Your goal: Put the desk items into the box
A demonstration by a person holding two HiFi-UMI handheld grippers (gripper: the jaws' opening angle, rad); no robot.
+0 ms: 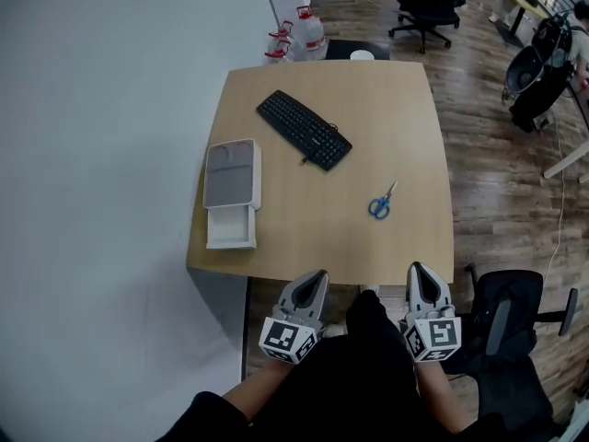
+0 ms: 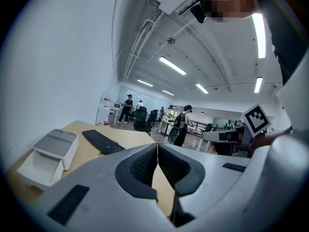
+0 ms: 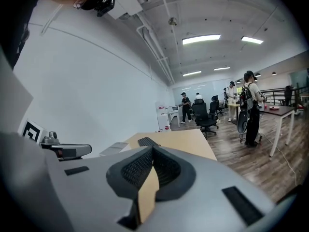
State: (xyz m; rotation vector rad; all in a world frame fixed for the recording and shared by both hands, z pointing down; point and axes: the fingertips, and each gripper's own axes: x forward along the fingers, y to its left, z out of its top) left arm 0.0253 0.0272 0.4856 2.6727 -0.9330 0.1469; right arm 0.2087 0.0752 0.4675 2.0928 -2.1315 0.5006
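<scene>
Closest to the head camera, below the desk's near edge, the person's forearms hold both tools side by side, tips aimed at the desk. The left gripper (image 1: pixel 317 276) has its jaws pressed together with nothing between them, and its own view shows the ribbed pads meeting along one line. The right gripper (image 1: pixel 418 270) is likewise closed and empty, its pads meeting at the tip. Neither touches anything on the tan desk (image 1: pixel 405 247). A black office chair (image 1: pixel 504 325) stands just right of the person. On the desk, toward its left edge, sits the white box (image 1: pixel 230 226), its open tray nearer the person and a grey-topped part right behind it. Blue-handled scissors (image 1: pixel 380 205) lie on the bare wood toward the right, well apart from the box. Farther back, a black keyboard (image 1: pixel 304 129) lies at a slant near the middle, also outside the box. Beyond the far edge stand water bottles (image 1: pixel 306 31) by the wall, and another black chair (image 1: pixel 427 3) on the wooden floor.
</scene>
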